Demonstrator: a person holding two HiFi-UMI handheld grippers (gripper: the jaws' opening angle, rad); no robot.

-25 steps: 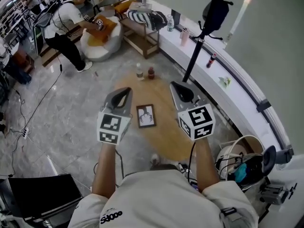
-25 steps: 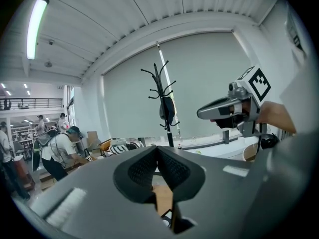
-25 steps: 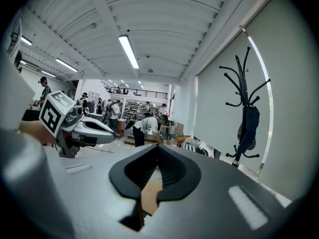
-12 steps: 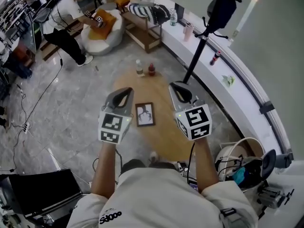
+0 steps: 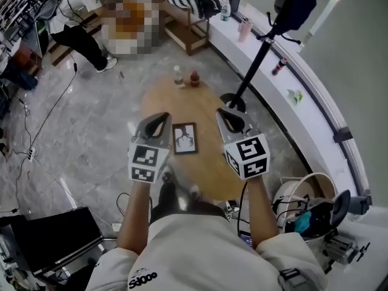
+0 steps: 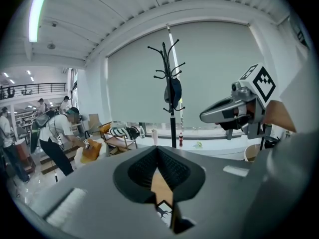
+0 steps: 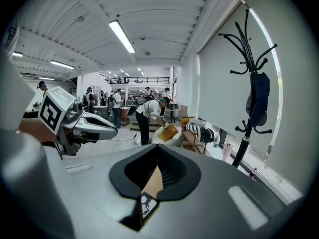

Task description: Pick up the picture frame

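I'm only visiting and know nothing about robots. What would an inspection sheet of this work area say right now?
Surface: oval wooden table, standing on a grey stone-look floor.
Job's things: picture frame lies flat mid-table, untouched.
Clutter: a clear bottle and a red-brown bottle stand at the table's far end.
Claws: left claw and right claw hover above the table on either side of the frame, jaws together, holding nothing.
Cables: a dark cable trails over the floor at left.
Surroundings: coat stand beside the table; a person bends over in the background.
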